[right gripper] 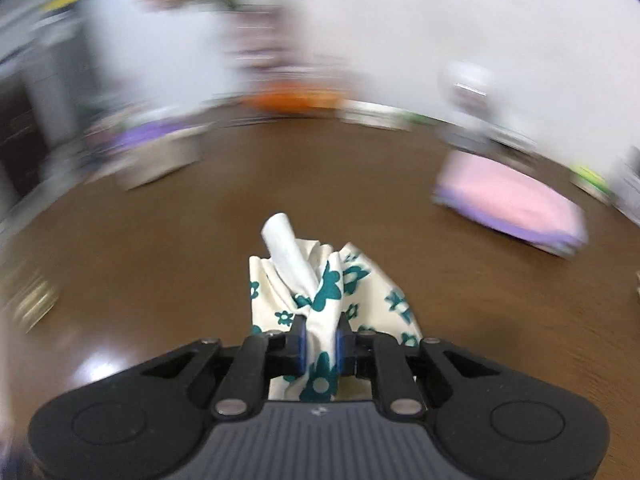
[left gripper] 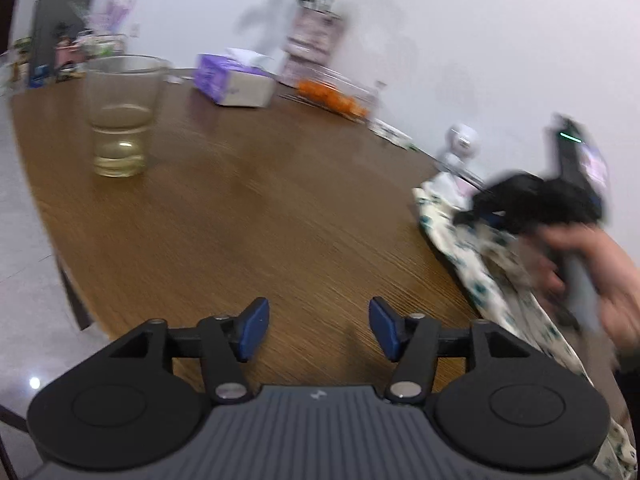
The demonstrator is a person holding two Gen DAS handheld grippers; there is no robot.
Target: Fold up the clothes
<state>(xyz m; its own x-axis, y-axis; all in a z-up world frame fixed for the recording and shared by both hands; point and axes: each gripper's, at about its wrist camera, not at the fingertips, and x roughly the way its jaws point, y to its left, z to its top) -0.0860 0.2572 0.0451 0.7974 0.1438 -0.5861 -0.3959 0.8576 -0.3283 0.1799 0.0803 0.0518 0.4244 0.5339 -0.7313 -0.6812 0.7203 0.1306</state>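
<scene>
Right gripper (right gripper: 319,344) pinches bunched floral garment (right gripper: 320,300); left gripper (left gripper: 318,328) spread, left of garment. Risk: bunched cloth may slip, spoiling the fold.

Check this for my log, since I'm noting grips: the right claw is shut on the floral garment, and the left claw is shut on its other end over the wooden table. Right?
Not quite. The left claw is open and holds nothing, as the left wrist view shows; it hangs over bare wooden table. The right claw is indeed shut on the floral garment.
</scene>
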